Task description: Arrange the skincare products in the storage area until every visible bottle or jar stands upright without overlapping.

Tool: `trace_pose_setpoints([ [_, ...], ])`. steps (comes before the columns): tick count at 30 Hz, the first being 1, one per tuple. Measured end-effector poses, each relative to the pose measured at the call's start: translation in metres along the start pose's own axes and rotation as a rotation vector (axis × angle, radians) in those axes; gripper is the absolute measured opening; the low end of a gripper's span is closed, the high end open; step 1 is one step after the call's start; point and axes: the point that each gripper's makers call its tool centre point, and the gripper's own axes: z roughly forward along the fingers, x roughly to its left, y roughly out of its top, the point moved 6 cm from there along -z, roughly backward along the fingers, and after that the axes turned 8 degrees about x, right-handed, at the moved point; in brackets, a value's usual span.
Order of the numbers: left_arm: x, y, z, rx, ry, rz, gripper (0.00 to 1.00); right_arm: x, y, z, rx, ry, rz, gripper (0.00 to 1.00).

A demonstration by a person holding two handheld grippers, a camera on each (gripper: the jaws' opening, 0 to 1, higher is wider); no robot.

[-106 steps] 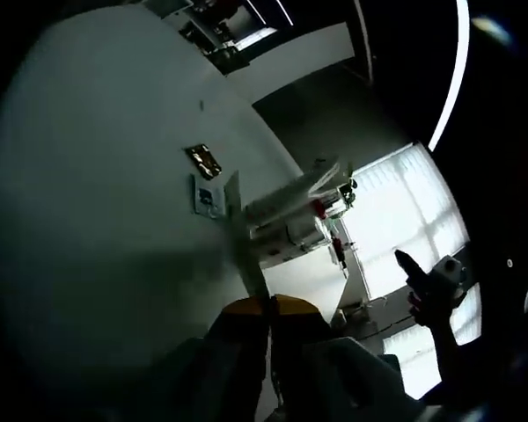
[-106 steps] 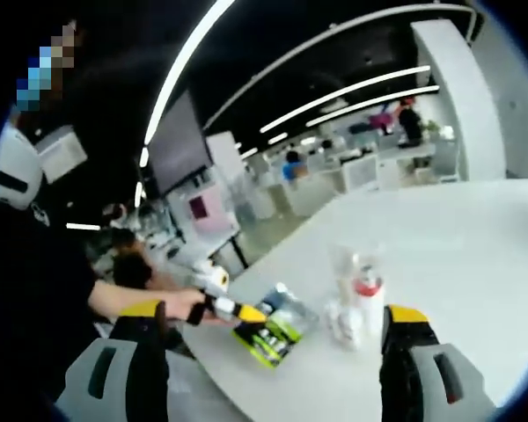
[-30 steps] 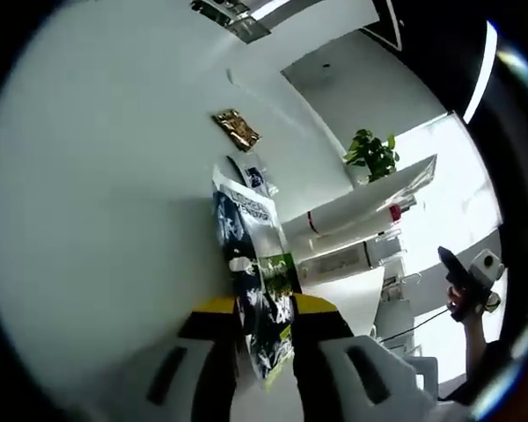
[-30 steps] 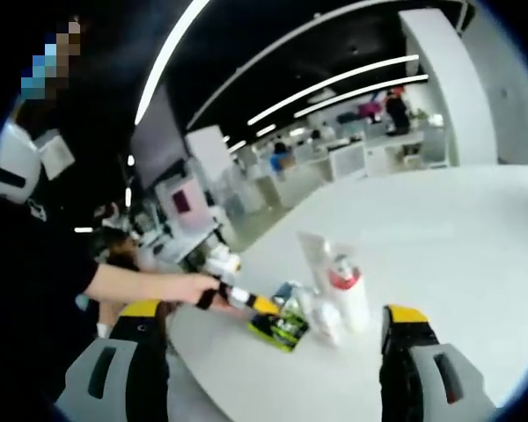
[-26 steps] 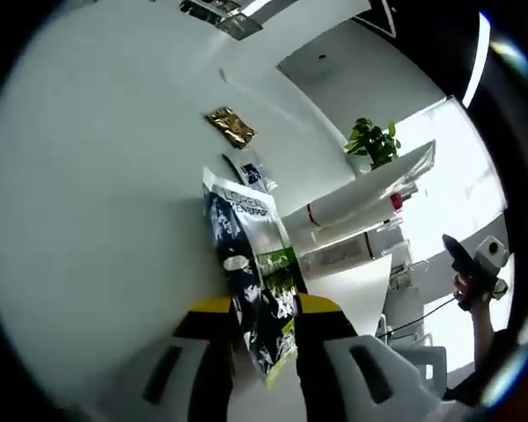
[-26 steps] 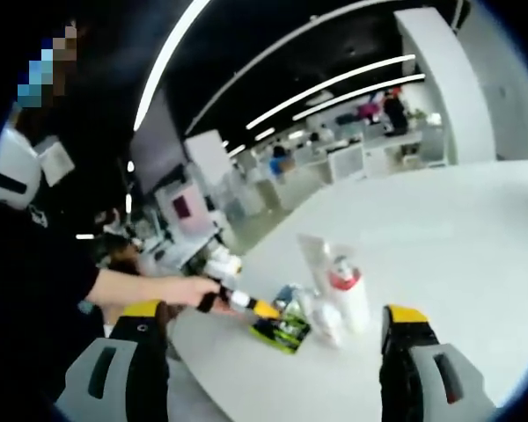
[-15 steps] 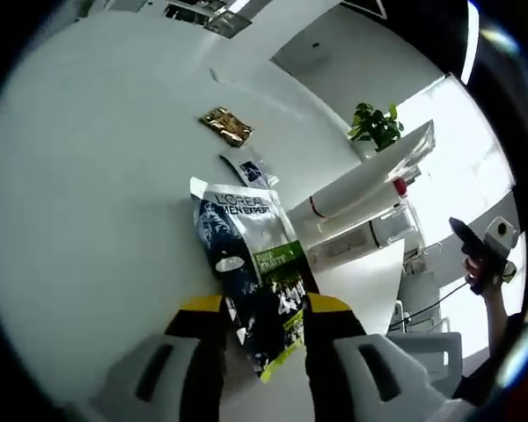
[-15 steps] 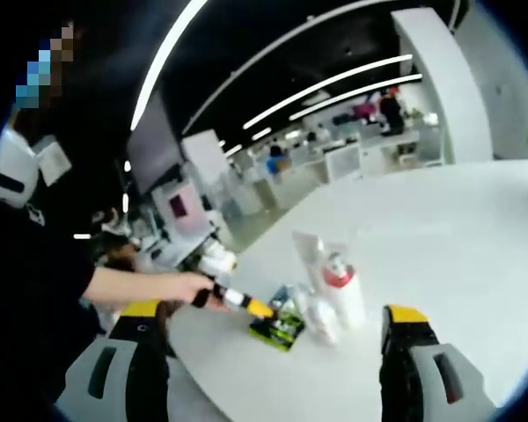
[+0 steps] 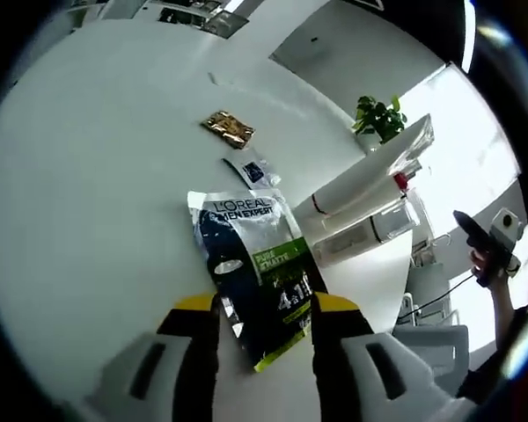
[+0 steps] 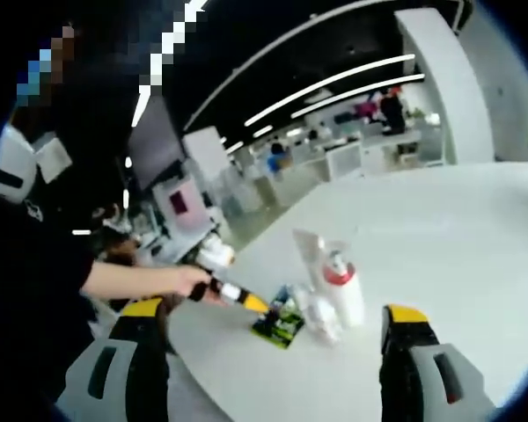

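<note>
A dark blue and silver sachet with a green panel lies flat on the white table. Its near end sits between the spread jaws of my left gripper, which is open. In the right gripper view that same gripper reaches in from the left to the sachet. Beside the sachet stand a white bottle with a red cap, a small white jar and a clear pouch. My right gripper hangs back, open, with nothing between its jaws.
A gold sachet and a small blue-and-white sachet lie further out on the table. White tubes rest beside the big sachet. A potted plant stands beyond. The table edge runs close to the person's arm.
The sachet was held on edge between the left jaws; it has tipped down flat onto the table and the jaws have spread apart. The right gripper has barely moved.
</note>
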Motion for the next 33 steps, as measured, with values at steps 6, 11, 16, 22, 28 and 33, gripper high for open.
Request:
trace_pose_setpoints([
  [6,-0.001,0.001,-0.007,-0.015,0.016,0.012,0.40,0.002,-0.004,-0.002,0.021,-0.010,-0.009,0.99],
  [11,-0.004,0.001,-0.017,-0.052,0.051,0.046,0.45,0.006,-0.004,-0.002,0.035,-0.015,-0.030,0.99],
  [16,-0.006,0.000,-0.035,-0.087,0.085,0.076,0.51,0.010,0.001,-0.003,0.030,-0.008,-0.036,0.99],
  [22,-0.008,-0.003,-0.056,-0.126,0.092,0.097,0.54,0.012,0.003,-0.005,0.026,-0.006,-0.050,0.99],
  [28,-0.018,-0.004,-0.078,-0.186,0.089,0.096,0.63,0.017,0.002,-0.007,0.030,0.005,-0.068,0.99],
  [33,-0.031,-0.012,-0.098,-0.225,0.088,0.114,0.70,0.019,0.000,-0.006,0.056,-0.008,-0.099,0.99],
])
